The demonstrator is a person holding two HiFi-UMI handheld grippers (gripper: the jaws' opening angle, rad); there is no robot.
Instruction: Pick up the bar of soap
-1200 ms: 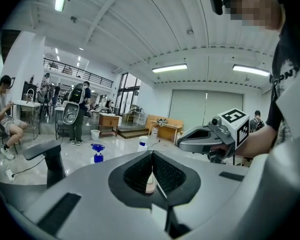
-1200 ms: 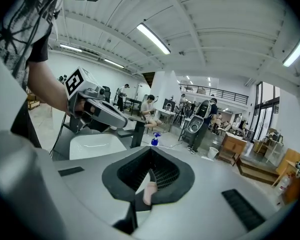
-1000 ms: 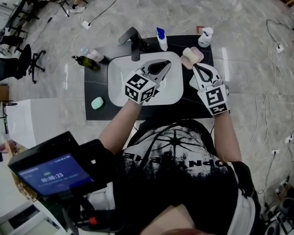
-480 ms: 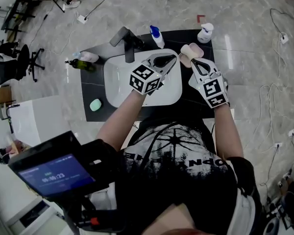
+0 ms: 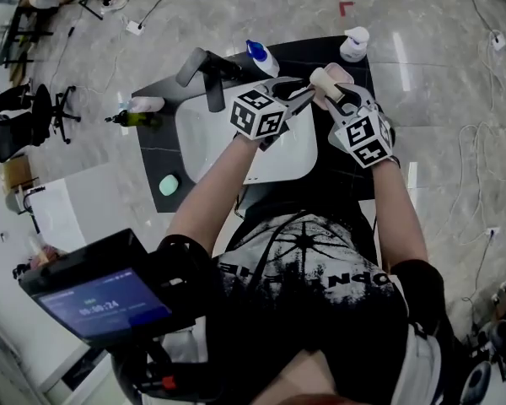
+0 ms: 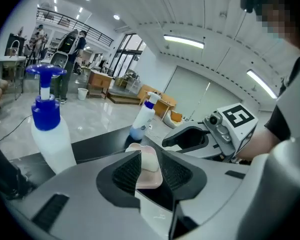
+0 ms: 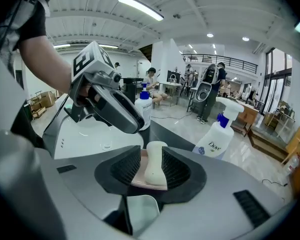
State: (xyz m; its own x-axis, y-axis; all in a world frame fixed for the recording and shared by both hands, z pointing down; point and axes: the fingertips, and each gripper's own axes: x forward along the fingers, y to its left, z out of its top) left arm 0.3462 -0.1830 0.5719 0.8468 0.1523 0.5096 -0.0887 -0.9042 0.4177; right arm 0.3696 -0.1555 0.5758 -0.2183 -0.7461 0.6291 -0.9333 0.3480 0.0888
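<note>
Left gripper [image 6: 150, 156] and right gripper [image 7: 151, 157]: jaws just opened, parted, nothing clamped. The cream-white bar of soap [image 5: 324, 78] on the pink plastic soap dish [image 7: 139, 180], just right of the white sink basin [image 5: 287, 146], lines up between both pairs. If you close both, they'll likely clash. If you catch the dish rim, the slick soap could slip out.

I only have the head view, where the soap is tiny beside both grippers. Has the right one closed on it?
Observer: No. The right gripper has just been opening its fingers; the soap shows in their gap, unclamped.
Reviewer: And the left?
Observer: The left gripper has just been opening too; the same soap shows through its gap, nothing gripped.
Reviewer: The white bottle behind the soap?
Observer: A pump bottle labelled Dove.
</note>
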